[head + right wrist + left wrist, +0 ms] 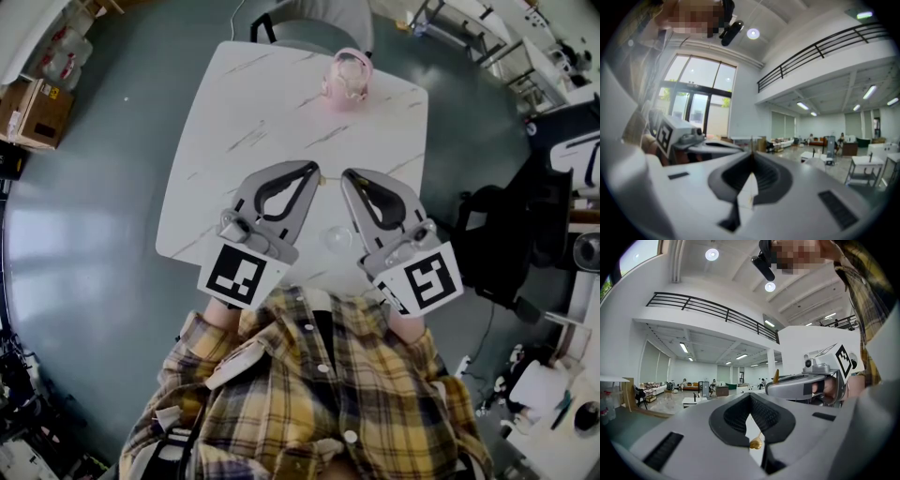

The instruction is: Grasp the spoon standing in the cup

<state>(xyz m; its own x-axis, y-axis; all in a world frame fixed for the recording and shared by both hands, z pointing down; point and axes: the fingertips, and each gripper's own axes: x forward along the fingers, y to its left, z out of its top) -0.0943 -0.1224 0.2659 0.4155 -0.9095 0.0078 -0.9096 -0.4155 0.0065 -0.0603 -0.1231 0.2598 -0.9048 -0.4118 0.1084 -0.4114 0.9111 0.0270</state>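
Observation:
A small clear cup (336,238) stands on the white marble table (262,112), low between my two grippers. A gold spoon tip (322,178) shows just past the left gripper's fingertips; in the left gripper view a gold tip (776,376) rises beside the right gripper, and a gold blob on a thin stem (756,443) shows through the jaw hole. My left gripper (314,170) (750,395) is shut, tips together, nothing visibly clamped. My right gripper (348,175) (751,154) is shut too. Both are tilted upward near my chest.
A pink cup (348,79) sits at the table's far edge, with a chair (314,19) behind it. A black chair (497,244) stands to the right and cardboard boxes (33,108) to the far left on the grey floor.

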